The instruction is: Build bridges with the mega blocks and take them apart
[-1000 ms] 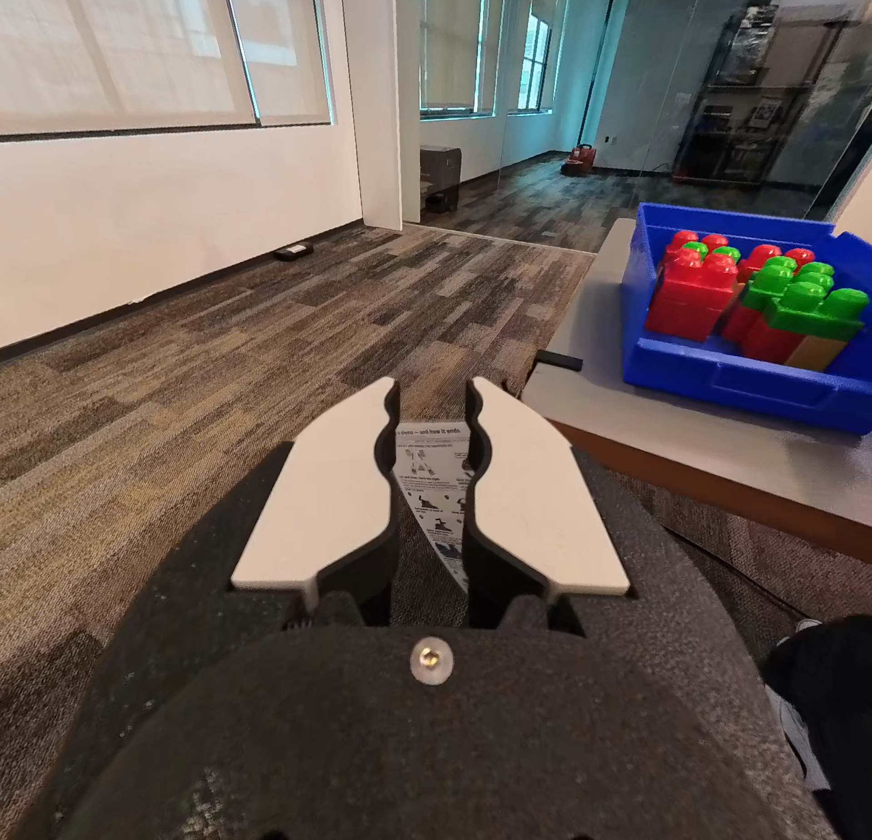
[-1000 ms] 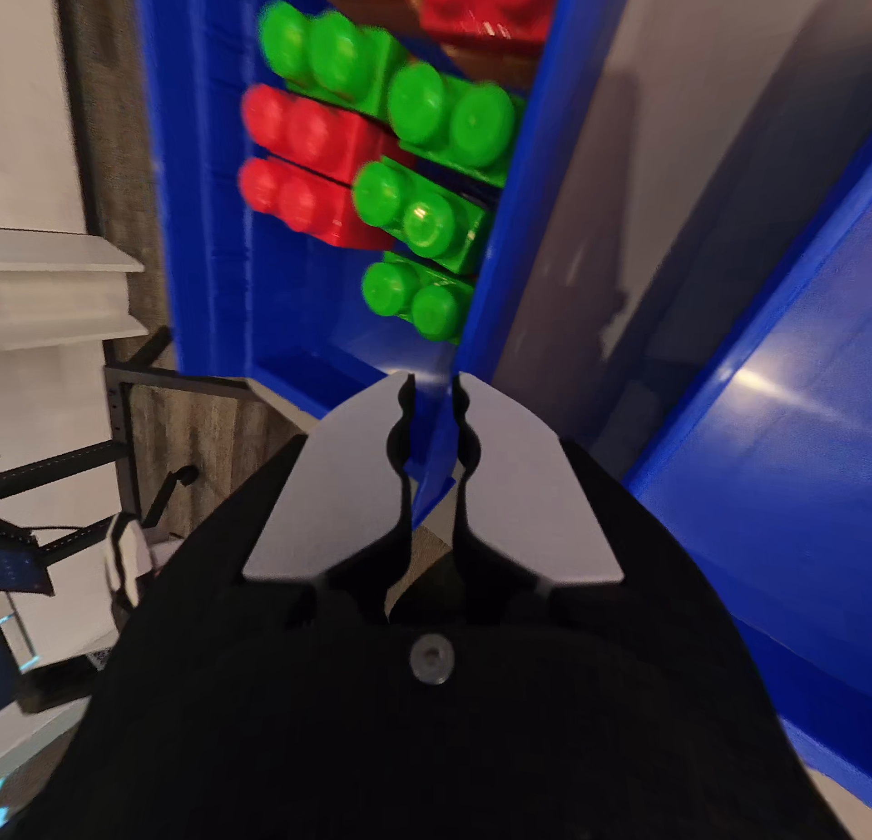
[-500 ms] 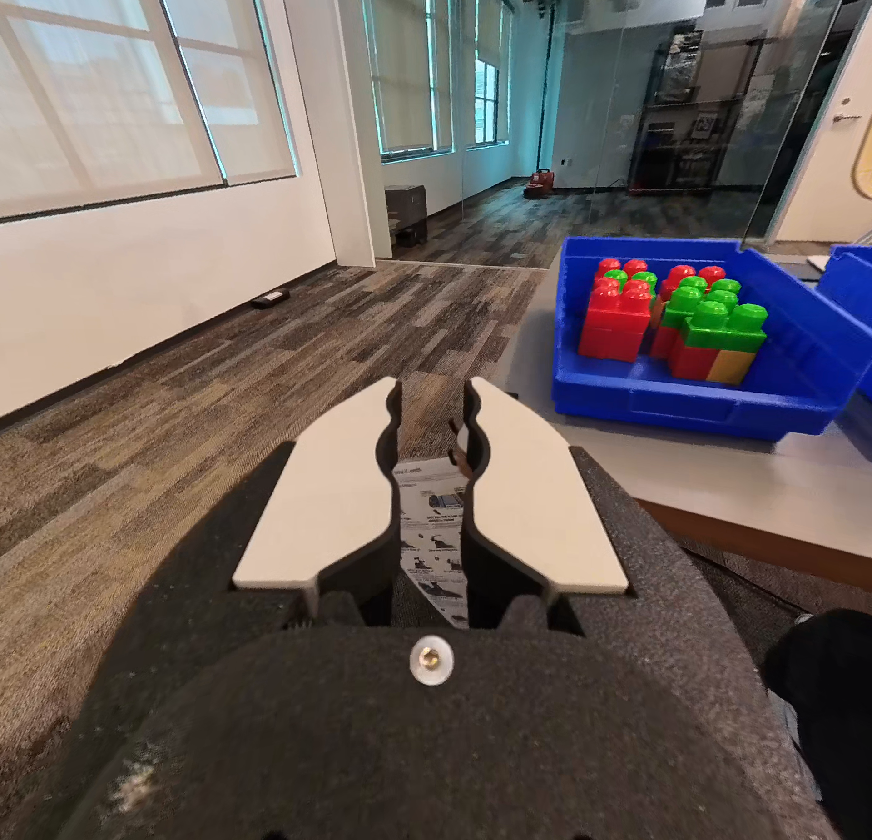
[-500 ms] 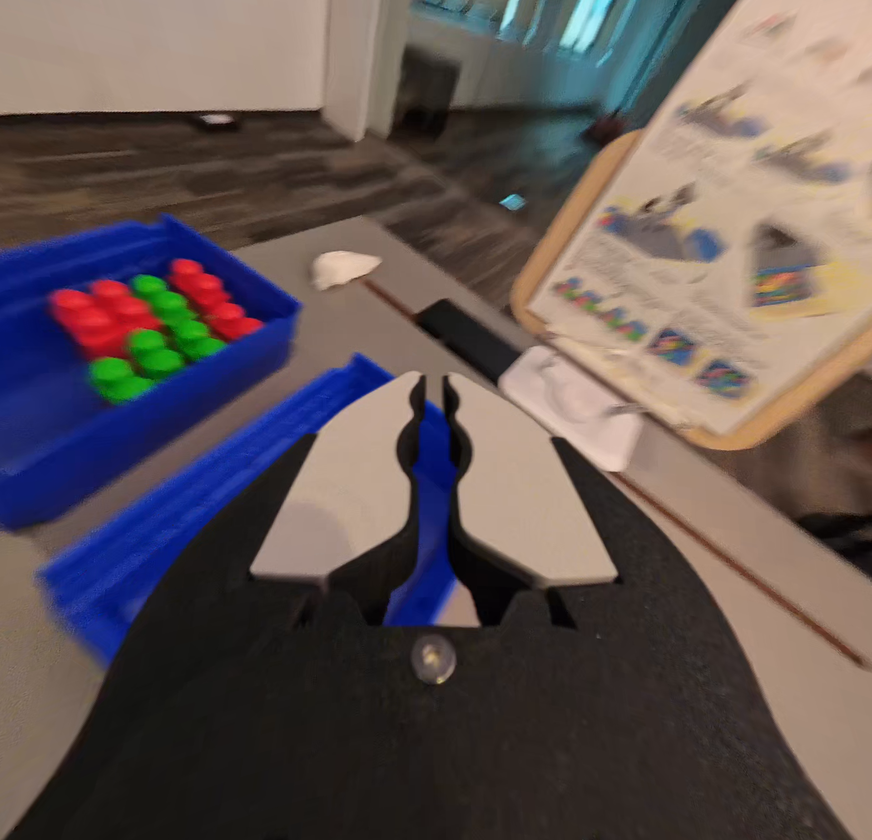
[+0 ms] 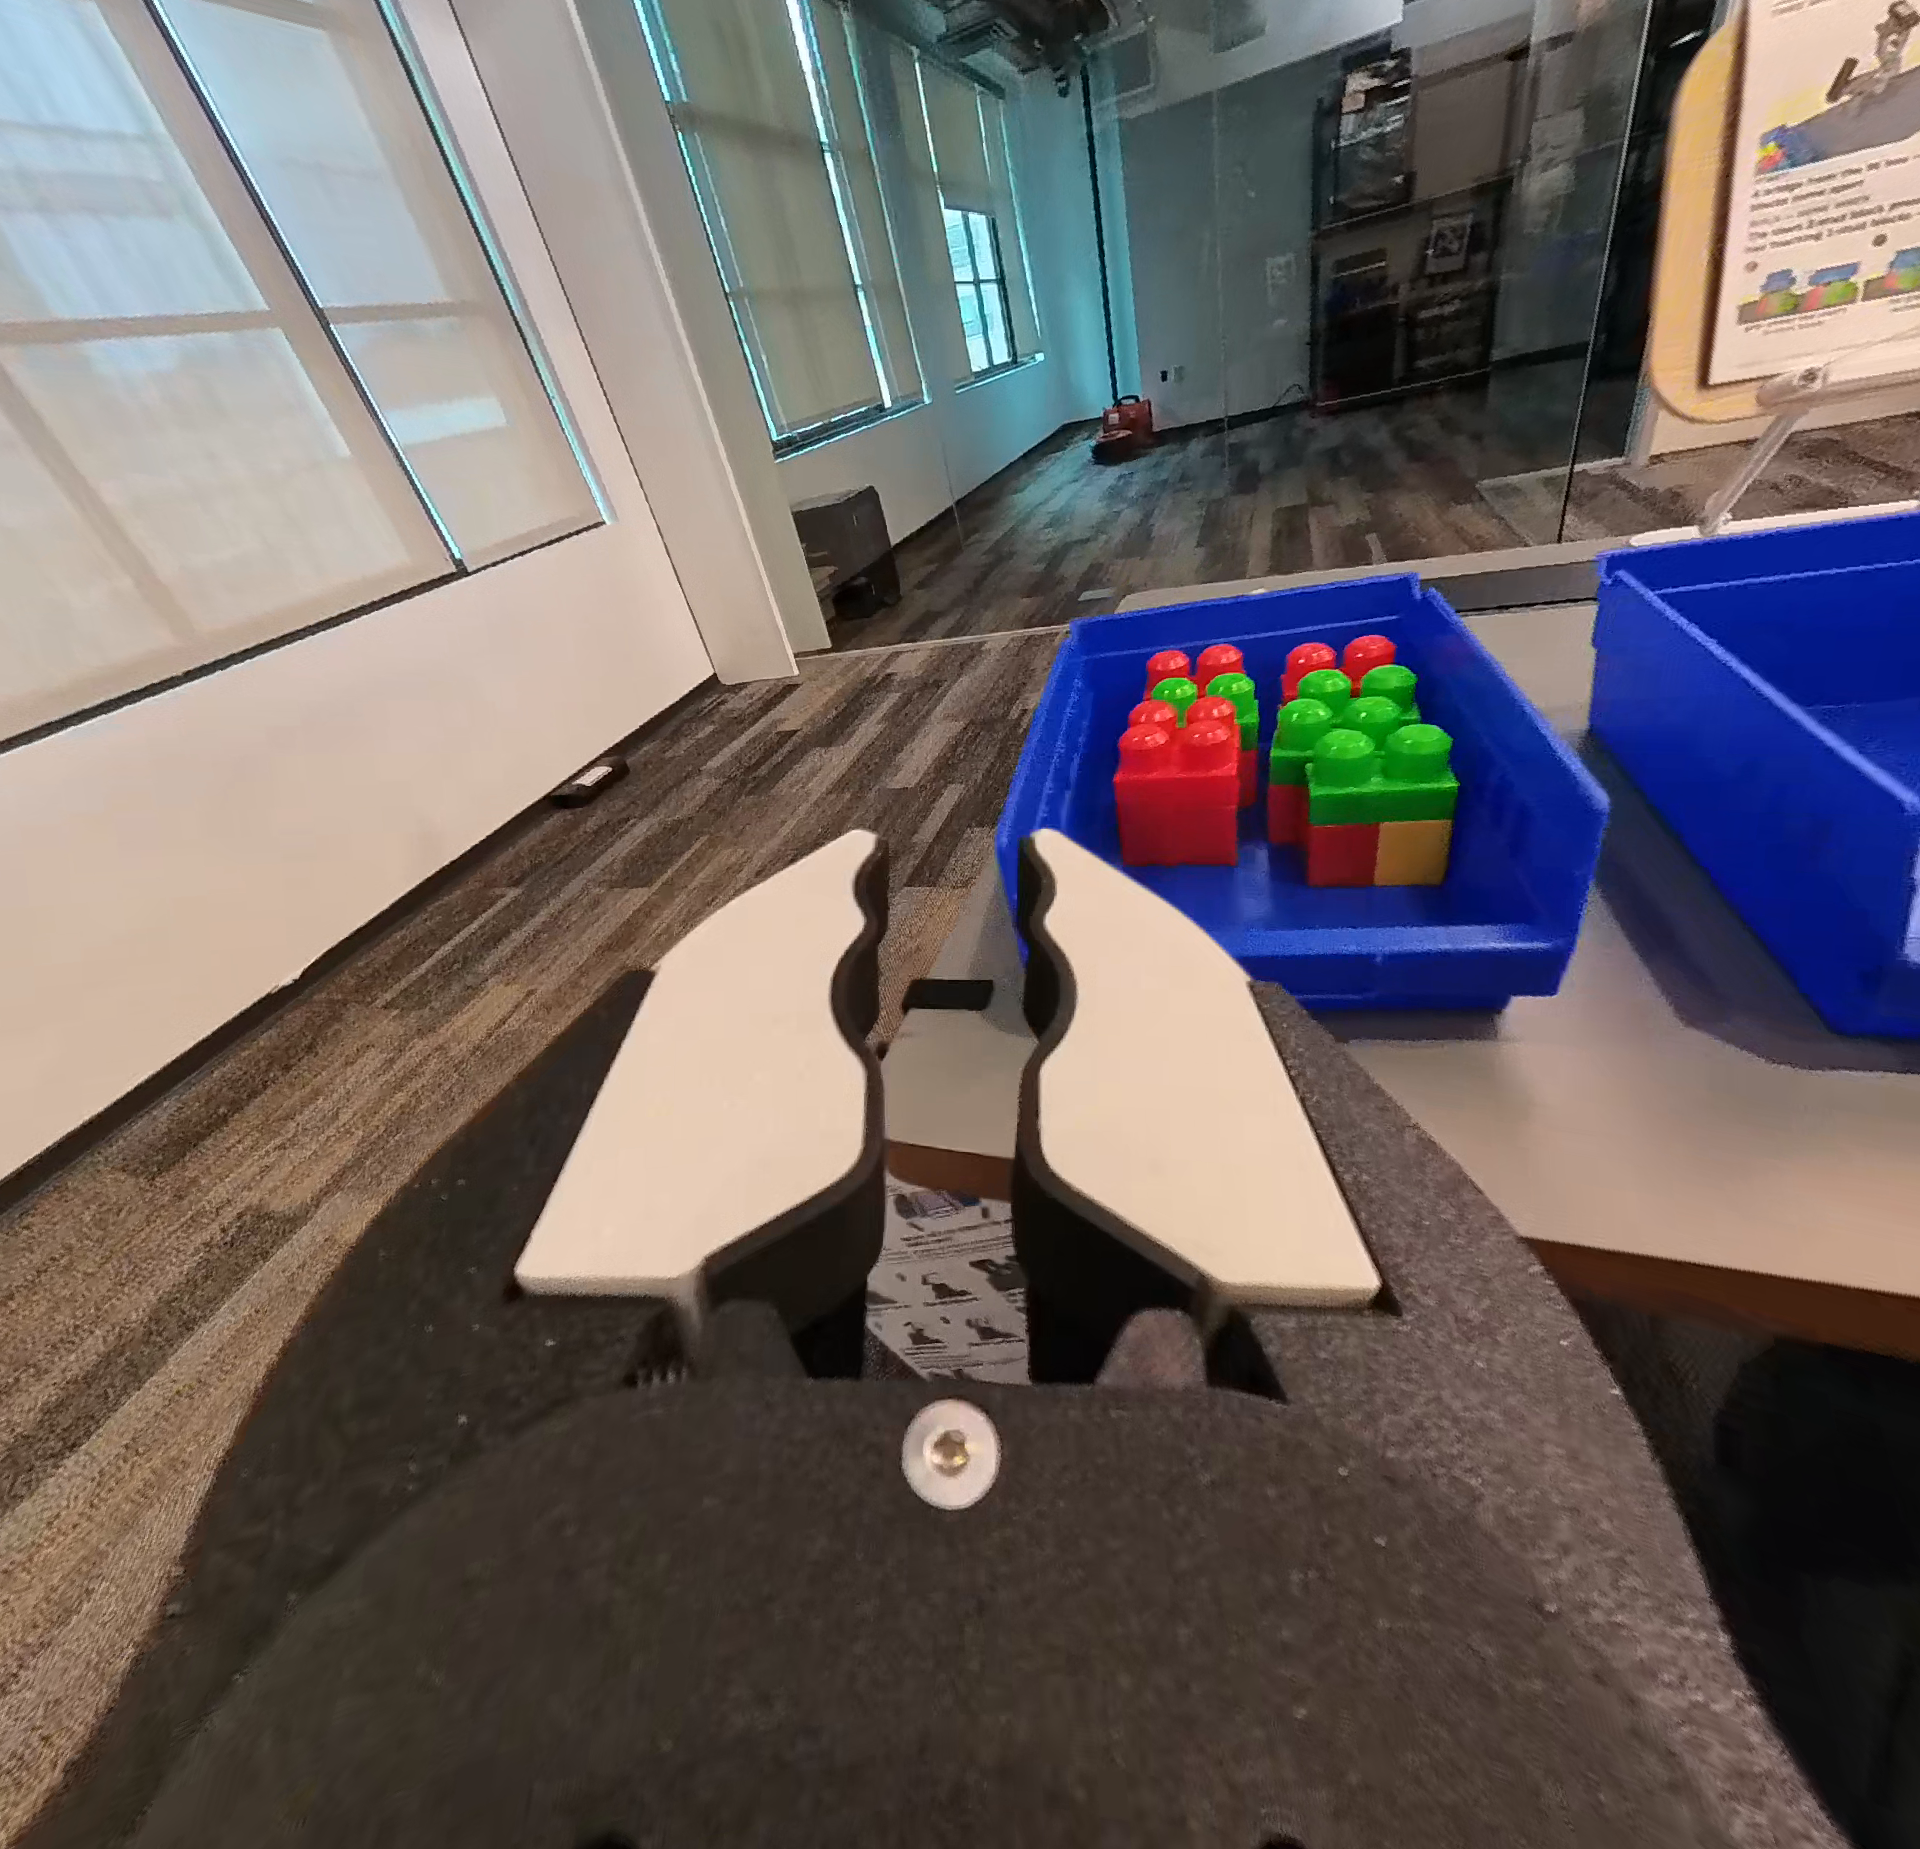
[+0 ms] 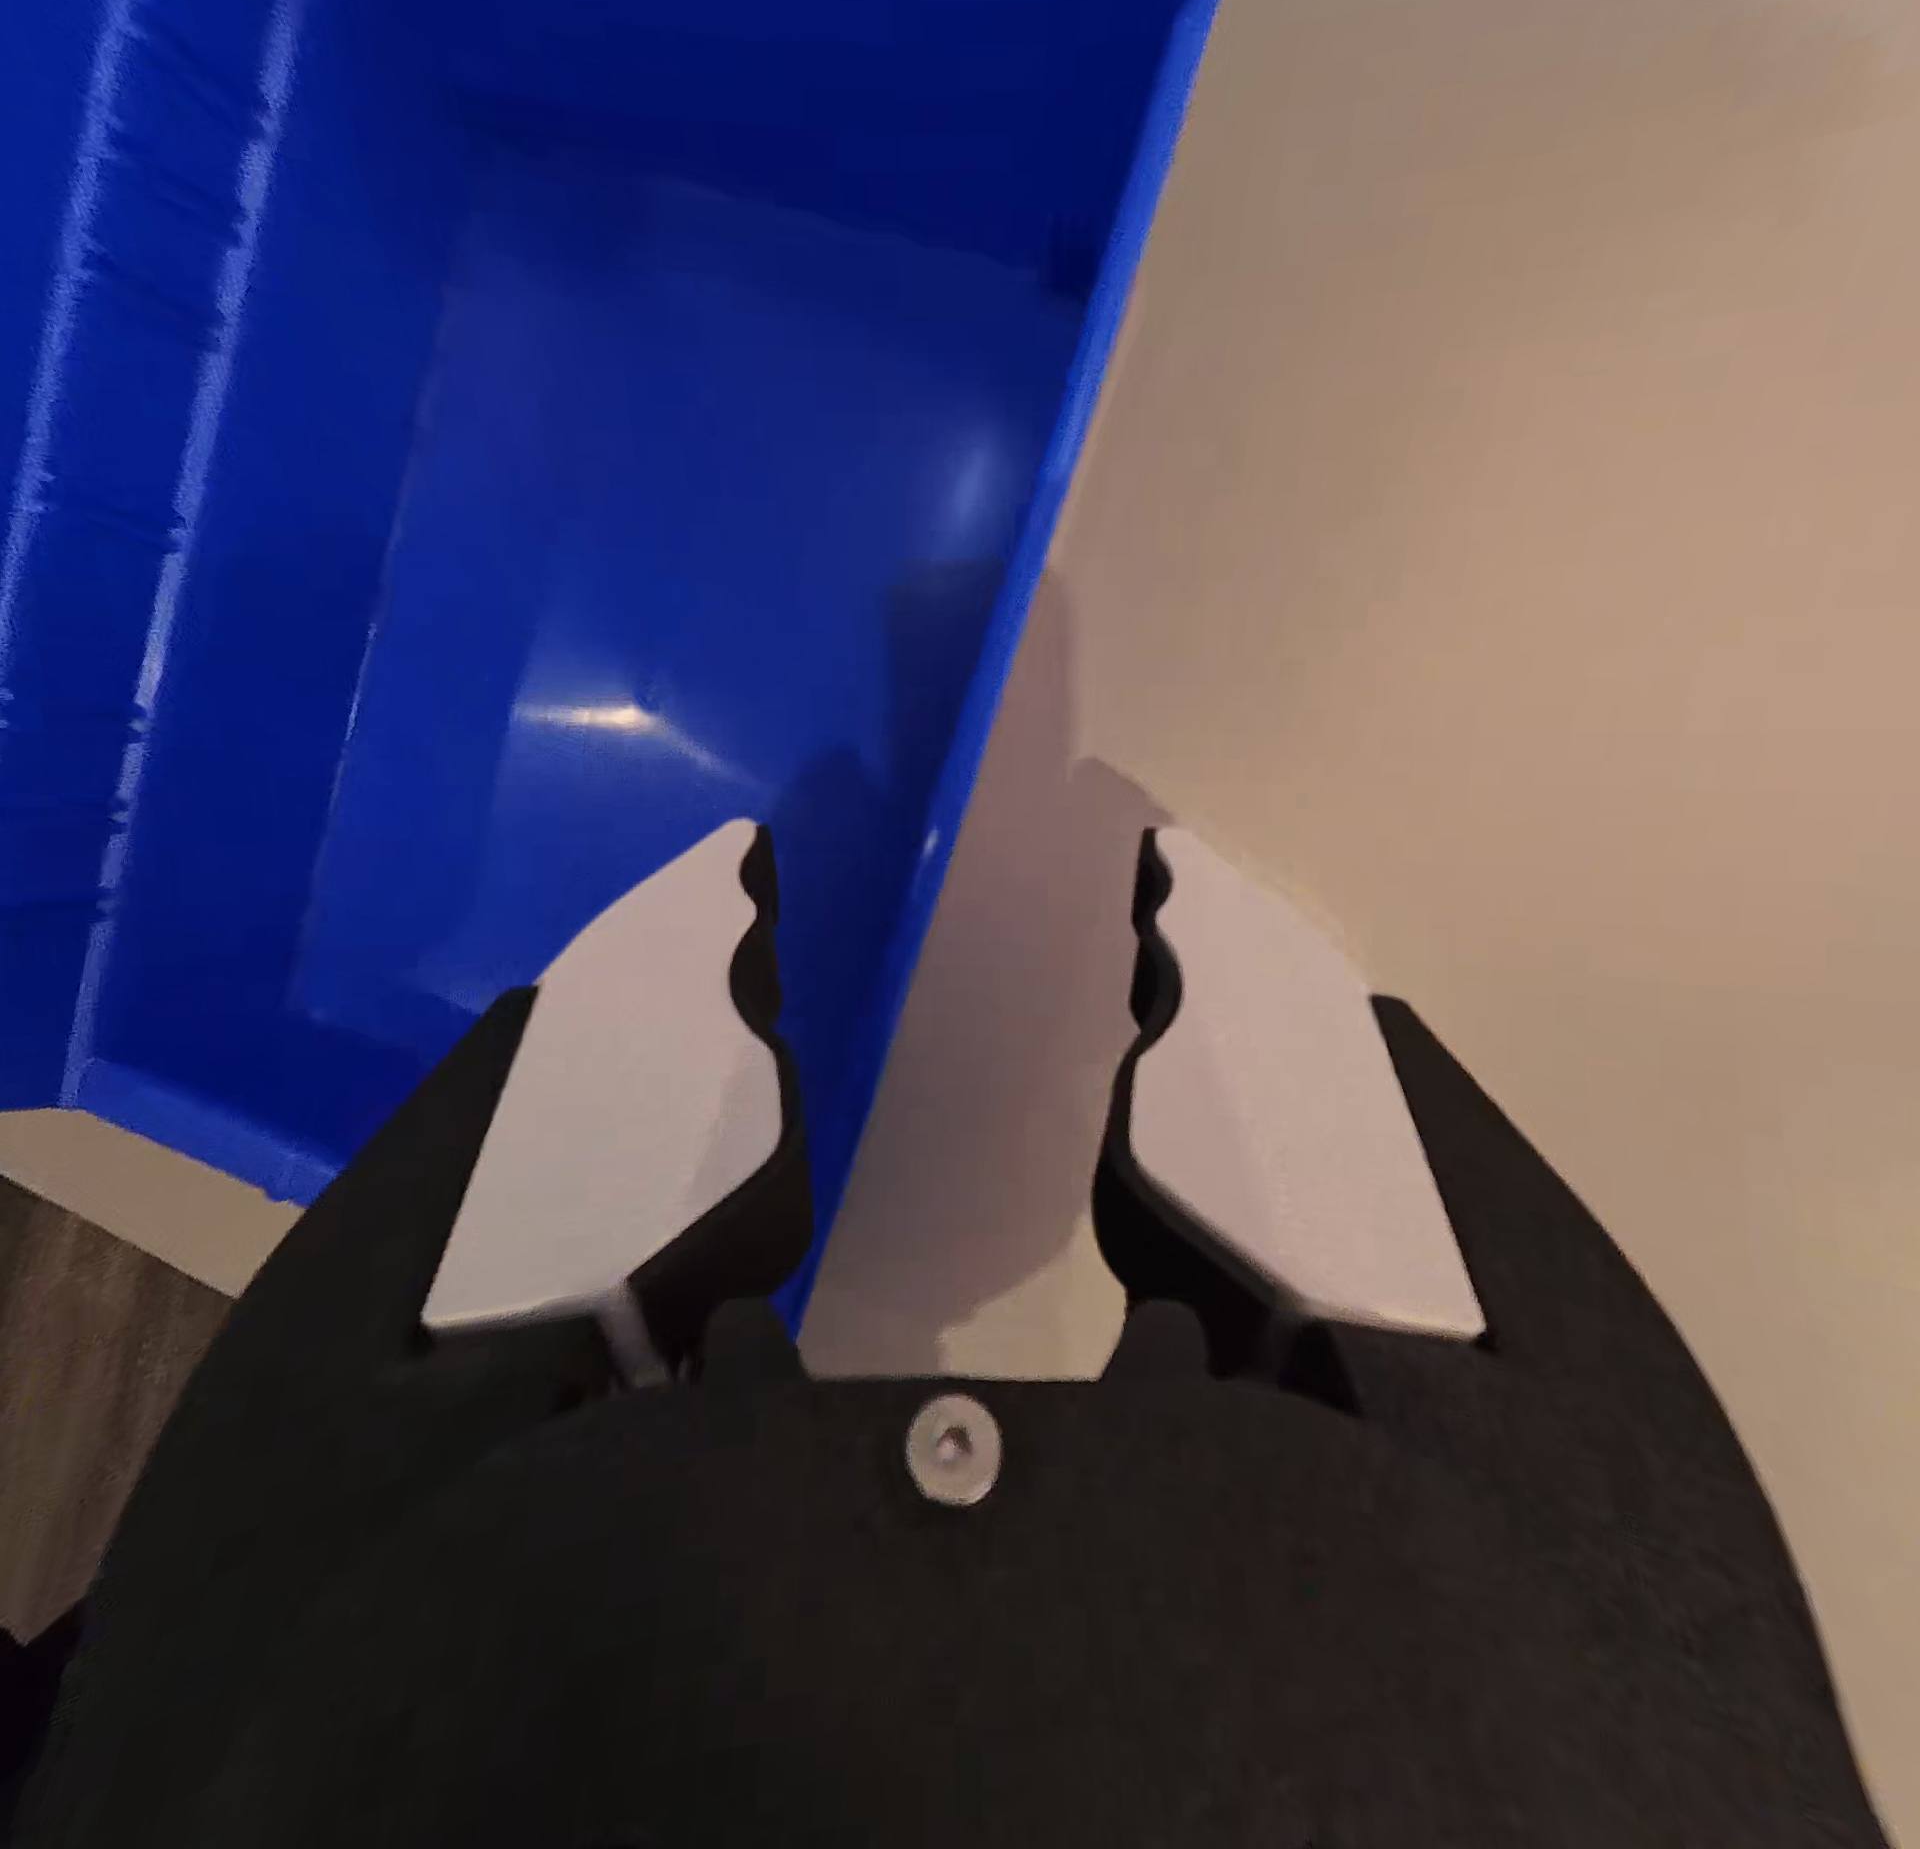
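my left gripper hangs narrow and empty near the blue bin of mega blocks; my right gripper spreads wide, straddling the second bin's wall; a printed sheet stands behind.

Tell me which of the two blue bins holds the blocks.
The left blue bin, nearest the left gripper, holds red and green block stacks; the right bin shows none.

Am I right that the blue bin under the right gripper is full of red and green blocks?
Not quite. In the right wrist view the blue bin under the open right gripper is empty; the red and green blocks sit in the other bin.
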The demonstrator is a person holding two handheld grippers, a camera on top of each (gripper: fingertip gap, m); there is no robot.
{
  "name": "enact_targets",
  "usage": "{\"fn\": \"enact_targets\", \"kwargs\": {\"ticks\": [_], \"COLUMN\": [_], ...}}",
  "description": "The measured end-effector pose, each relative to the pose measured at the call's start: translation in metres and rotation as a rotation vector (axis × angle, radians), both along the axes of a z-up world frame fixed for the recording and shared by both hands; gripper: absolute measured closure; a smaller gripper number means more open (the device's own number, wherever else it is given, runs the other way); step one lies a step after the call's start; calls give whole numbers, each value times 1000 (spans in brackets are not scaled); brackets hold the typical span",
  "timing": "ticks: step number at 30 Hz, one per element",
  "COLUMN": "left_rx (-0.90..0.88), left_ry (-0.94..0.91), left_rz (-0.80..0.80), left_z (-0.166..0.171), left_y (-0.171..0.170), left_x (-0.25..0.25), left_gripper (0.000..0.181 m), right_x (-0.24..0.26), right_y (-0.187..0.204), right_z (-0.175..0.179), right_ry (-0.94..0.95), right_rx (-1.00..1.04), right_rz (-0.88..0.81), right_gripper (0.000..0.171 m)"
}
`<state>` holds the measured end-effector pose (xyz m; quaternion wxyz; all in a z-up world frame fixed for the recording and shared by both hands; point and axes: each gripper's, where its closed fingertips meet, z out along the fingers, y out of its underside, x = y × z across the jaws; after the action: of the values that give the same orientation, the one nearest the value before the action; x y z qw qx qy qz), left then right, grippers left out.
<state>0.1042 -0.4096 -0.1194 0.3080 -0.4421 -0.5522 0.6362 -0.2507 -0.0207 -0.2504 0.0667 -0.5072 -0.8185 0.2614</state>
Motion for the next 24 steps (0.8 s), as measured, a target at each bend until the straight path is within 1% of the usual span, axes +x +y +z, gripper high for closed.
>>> {"fn": "enact_targets", "kwargs": {"ticks": [2,3,4,6,8,10,12,14,17,21,24], "left_rx": [-8,-13,-20,-40,-57,-72,-81,-89,-104,-124,-147], "left_ry": [-12,-25,-39,-60,-68,-70,-75,-93,-120,-153,-159], "left_rz": [-11,-16,-21,-24,-28,-32,-42,-54,-72,-104,-98], "left_z": [1,1,1,3,7,11,12,10,6,2,4], "left_y": [10,15,20,29,38,46,56,67,85,114,131], "left_x": [-9,-13,-18,-25,-31,-38,-46,-55,-69,-86,-93], "left_gripper": [158,158,158,158,158,158,158,158,158,158,158], "right_x": [6,10,13,9,7,4,1,-2,-3,-1,0], "right_y": [-6,-5,-6,-2,5,28,63,109,196,311,392], "right_z": [-21,-31,-38,-39,-39,-39,-40,-40,-41,-42,-43], "right_ry": [-92,-139,-168,-164,-192,-209,-241,-263,-295,-326,-324], "right_rx": [45,90,122,158,141,132,101,104,126,75,94], "right_rz": [13,22,41,50,63,51,35,11,-71,-172,-237], "right_gripper": [122,136,160,163,164,165,166,166,166,167,166]}}
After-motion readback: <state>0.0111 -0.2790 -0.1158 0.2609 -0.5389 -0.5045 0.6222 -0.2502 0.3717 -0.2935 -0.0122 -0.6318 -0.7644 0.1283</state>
